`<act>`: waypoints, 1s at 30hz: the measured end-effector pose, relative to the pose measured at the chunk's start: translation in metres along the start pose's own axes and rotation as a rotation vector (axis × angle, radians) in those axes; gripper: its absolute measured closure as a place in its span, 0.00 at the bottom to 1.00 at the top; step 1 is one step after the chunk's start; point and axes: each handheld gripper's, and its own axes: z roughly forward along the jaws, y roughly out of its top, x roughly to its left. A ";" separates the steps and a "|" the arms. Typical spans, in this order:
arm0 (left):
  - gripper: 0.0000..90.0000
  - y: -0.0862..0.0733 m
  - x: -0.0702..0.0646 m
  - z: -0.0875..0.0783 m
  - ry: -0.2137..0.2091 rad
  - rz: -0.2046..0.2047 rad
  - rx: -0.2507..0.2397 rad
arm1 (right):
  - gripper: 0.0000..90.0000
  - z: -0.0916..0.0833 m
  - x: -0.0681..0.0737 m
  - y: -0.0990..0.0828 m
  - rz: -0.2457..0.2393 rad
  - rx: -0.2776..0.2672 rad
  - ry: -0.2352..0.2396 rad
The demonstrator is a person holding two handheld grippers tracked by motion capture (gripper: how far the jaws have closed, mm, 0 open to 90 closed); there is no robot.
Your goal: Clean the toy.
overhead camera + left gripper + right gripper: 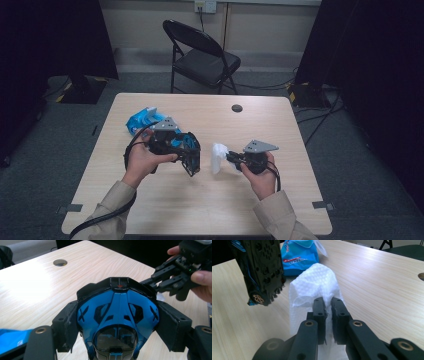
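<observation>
My left gripper is shut on a blue and black toy car, held above the table left of centre. In the left gripper view the car's blue body sits between both pads, its front pointing away. My right gripper is shut on a white wipe just right of the car. Its fingertips pinch the wipe, which stands up ahead of them. The car's underside hangs a short way to the wipe's left, apart from it.
A blue packet of wipes lies on the wooden table behind the left hand. A round cable hole is near the table's far edge. A black folding chair stands beyond the table.
</observation>
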 end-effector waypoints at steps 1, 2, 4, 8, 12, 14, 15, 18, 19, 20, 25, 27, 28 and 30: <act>0.29 -0.001 0.001 -0.002 0.005 -0.002 0.003 | 0.93 -0.001 -0.001 -0.001 0.000 -0.001 -0.003; 0.29 -0.003 0.002 -0.003 0.008 -0.003 0.005 | 0.93 -0.002 -0.003 -0.001 -0.001 -0.001 -0.005; 0.29 -0.006 0.003 -0.005 0.017 -0.006 0.012 | 0.93 -0.005 -0.005 -0.003 0.007 -0.001 -0.012; 0.29 -0.011 0.006 -0.007 0.031 -0.011 0.031 | 0.93 -0.008 -0.011 -0.006 0.017 -0.005 -0.023; 0.29 -0.015 0.008 -0.009 0.043 -0.023 0.036 | 0.93 -0.012 -0.017 -0.009 0.023 -0.001 -0.033; 0.29 -0.016 0.009 -0.009 0.049 -0.026 0.047 | 0.93 -0.014 -0.019 -0.010 0.021 0.000 -0.039; 0.29 -0.017 0.009 -0.008 0.050 -0.025 0.049 | 0.93 -0.015 -0.019 -0.010 0.022 -0.001 -0.040; 0.29 -0.019 0.009 -0.007 0.053 -0.026 0.055 | 0.93 -0.017 -0.021 -0.011 0.020 0.000 -0.046; 0.29 -0.019 0.009 -0.006 0.054 -0.029 0.057 | 0.93 -0.017 -0.022 -0.012 0.019 -0.001 -0.048; 0.29 -0.020 0.010 -0.006 0.056 -0.030 0.061 | 0.93 -0.018 -0.022 -0.012 0.021 -0.001 -0.049; 0.29 -0.023 0.010 -0.002 0.058 -0.039 0.080 | 0.93 -0.020 -0.023 -0.014 0.020 0.000 -0.054; 0.29 -0.024 0.010 -0.001 0.064 -0.037 0.085 | 0.93 -0.021 -0.024 -0.014 0.023 -0.006 -0.056; 0.29 -0.024 0.010 -0.001 0.065 -0.036 0.087 | 0.93 -0.021 -0.024 -0.015 0.024 -0.008 -0.057; 0.29 -0.026 0.011 0.000 0.067 -0.042 0.085 | 0.93 -0.022 -0.024 -0.017 0.025 -0.004 -0.060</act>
